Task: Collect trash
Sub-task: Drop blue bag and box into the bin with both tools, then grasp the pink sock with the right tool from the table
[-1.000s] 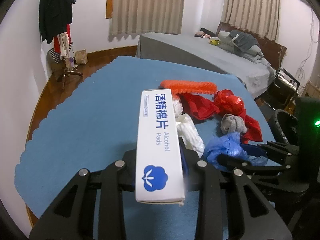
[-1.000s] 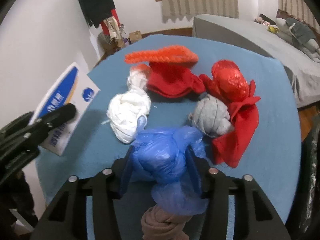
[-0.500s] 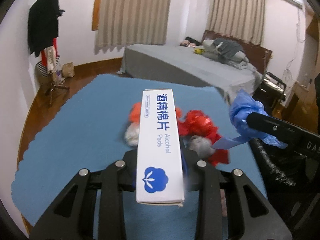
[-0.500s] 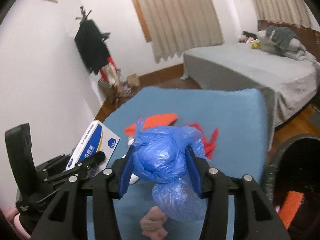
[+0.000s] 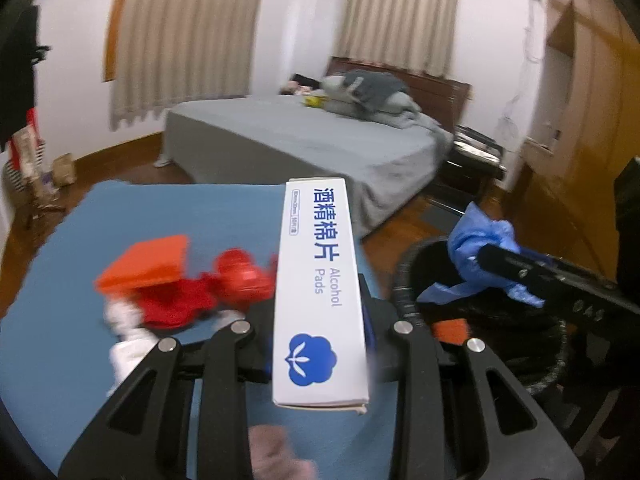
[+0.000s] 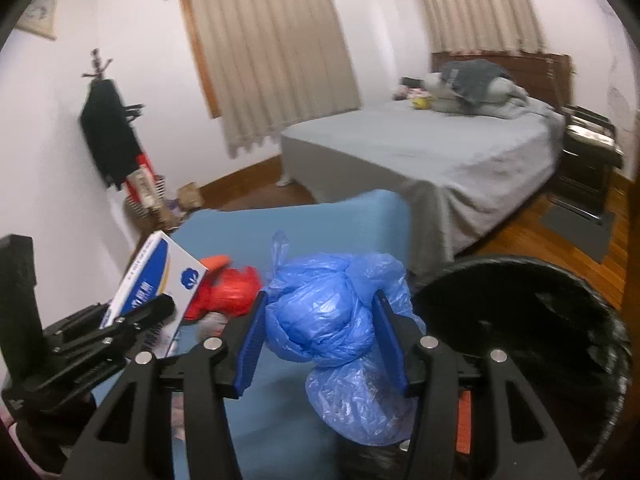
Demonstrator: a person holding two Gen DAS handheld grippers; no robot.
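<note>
We hold two grippers, each with one thing. Nearest in the left wrist view, our left gripper (image 5: 320,344) has its jaws closed narrowly on one white box (image 5: 320,292) of alcohol pads; the box's long axis runs straight away from us toward 12 o'clock, printed face up, above the blue desk (image 5: 60,320). In the right wrist view, our right gripper (image 6: 322,344) has its jaws set wide around one knotted blue plastic bag (image 6: 332,320), whose loose tail hangs down toward 6 o'clock. The bag hangs at the desk's edge, beside the rim of one black bin (image 6: 532,320) at 3 o'clock. Farther on the desk, at 10 o'clock of the box, lies a blurred heap: one orange piece (image 5: 148,264), red pieces (image 5: 240,276) and a white wad (image 5: 124,344); we cannot count them surely. Beyond stands one grey bed (image 5: 304,140).
</note>
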